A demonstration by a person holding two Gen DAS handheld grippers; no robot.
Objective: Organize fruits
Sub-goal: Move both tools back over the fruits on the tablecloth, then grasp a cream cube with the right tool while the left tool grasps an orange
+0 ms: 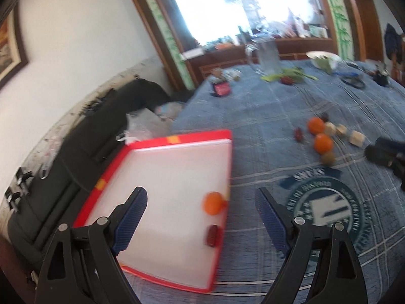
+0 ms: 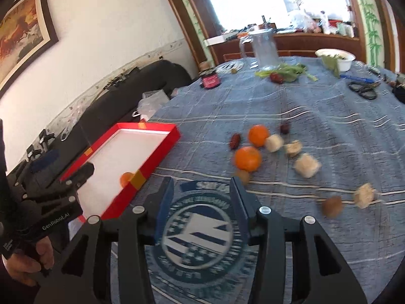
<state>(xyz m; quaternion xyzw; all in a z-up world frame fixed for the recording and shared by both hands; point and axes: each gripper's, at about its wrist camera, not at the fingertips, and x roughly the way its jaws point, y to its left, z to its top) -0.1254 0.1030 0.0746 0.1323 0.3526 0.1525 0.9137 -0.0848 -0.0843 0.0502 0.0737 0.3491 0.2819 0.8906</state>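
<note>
A red tray (image 1: 177,136) with a white floor lies on the blue cloth at the table's left edge. An orange (image 1: 214,202) and a dark red date (image 1: 212,235) lie inside it near its right wall. My left gripper (image 1: 201,193) hangs above the tray, jaws wide and empty. Right of the tray lie two oranges (image 2: 258,135) (image 2: 248,158), two dates (image 2: 235,140) (image 2: 284,128), two brown round fruits (image 2: 244,176) (image 2: 331,206) and several pale wooden blocks (image 2: 306,164). My right gripper (image 2: 201,182) hovers over the cloth's round emblem, open with nothing between its fingers, just short of the nearer orange.
At the far side stand a glass jug (image 2: 264,48), a white bowl (image 2: 334,55), leafy greens (image 2: 286,71), black scissors (image 2: 362,90) and a dark jar (image 2: 210,79). A black sofa (image 2: 152,76) runs along the wall beyond the table's left edge. A hand (image 2: 33,261) holds the left gripper.
</note>
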